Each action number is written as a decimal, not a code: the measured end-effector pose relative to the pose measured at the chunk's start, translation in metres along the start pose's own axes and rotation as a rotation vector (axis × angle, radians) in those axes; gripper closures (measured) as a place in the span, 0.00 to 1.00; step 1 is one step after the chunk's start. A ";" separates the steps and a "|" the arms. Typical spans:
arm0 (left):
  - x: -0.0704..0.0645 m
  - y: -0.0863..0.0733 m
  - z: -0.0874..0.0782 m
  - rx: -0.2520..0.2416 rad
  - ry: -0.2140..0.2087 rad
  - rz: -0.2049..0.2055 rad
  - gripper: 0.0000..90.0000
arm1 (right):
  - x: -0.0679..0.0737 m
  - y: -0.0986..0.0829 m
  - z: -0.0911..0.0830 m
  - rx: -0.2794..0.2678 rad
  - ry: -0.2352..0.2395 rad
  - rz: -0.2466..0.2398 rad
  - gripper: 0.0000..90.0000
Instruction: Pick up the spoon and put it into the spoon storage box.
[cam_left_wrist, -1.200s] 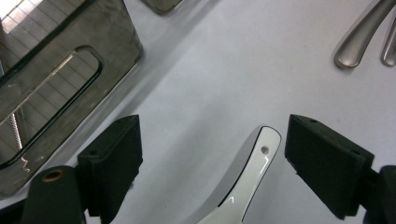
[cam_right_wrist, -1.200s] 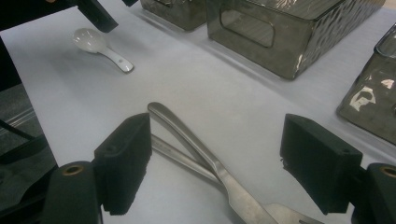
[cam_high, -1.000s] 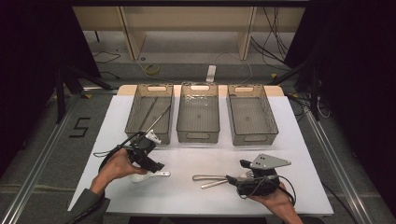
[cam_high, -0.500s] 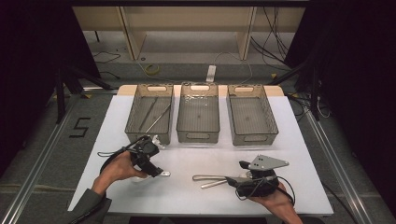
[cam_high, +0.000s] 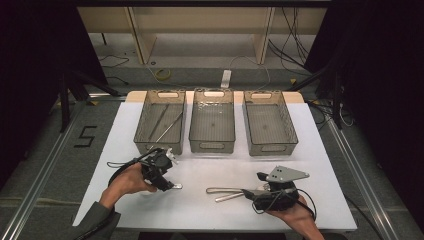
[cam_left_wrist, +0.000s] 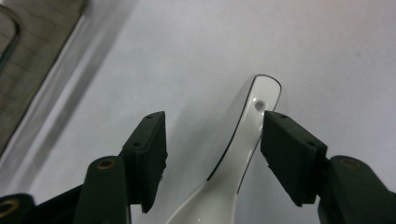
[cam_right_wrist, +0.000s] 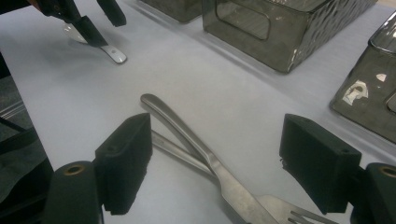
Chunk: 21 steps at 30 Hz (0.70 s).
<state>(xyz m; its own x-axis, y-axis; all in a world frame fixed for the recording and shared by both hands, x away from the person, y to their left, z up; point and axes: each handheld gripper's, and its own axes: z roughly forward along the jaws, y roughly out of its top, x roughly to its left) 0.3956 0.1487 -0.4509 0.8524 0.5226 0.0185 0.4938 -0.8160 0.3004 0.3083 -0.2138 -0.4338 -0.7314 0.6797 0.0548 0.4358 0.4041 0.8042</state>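
Down at the lower left of the high view lay the white ceramic spoon (cam_high: 172, 186) on the white table (cam_high: 310, 150), its handle end poking out to the right from under my left gripper (cam_high: 161, 176). Through the left gripper view I saw the spoon's handle (cam_left_wrist: 243, 135) running up between the jaws, its hole close to the right-hand pad (cam_left_wrist: 287, 156); the jaws stood released, spread to either side of the handle, with the left pad clearly off it and the right pad just beside its edge, contact I could not tell.

Toward the lower middle of the high view, a metal fork (cam_high: 235, 196) and a second piece of metal cutlery (cam_high: 225, 189) lay crossed on the table, handles pointing left. My right gripper (cam_high: 257, 192) sat at their right end. Its own view showed the fork (cam_right_wrist: 219, 172) lying over the other handle (cam_right_wrist: 175, 151) between widely parted jaws, neither pad touching metal.

Across the upper middle of the high view stood three smoky clear plastic bins in a row: the left bin (cam_high: 145, 122) held long thin utensils, the middle bin (cam_high: 212, 145) and right bin (cam_high: 270, 147) sat beside it.
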 end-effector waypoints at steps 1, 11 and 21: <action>-0.001 -0.001 0.001 0.005 0.001 0.006 0.47 | 0.000 0.000 0.001 0.000 0.000 -0.004 0.29; -0.001 -0.009 0.000 0.023 -0.013 0.012 0.59 | 0.001 0.001 0.004 0.017 0.001 -0.010 0.30; -0.005 -0.010 0.008 0.064 -0.032 0.038 0.69 | 0.002 0.001 0.005 0.021 0.012 -0.015 0.30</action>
<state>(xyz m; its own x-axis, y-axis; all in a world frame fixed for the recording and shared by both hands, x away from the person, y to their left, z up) 0.3875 0.1521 -0.4620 0.8752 0.4837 -0.0022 0.4702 -0.8497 0.2388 0.3101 -0.2091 -0.4361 -0.7442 0.6660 0.0503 0.4358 0.4271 0.7922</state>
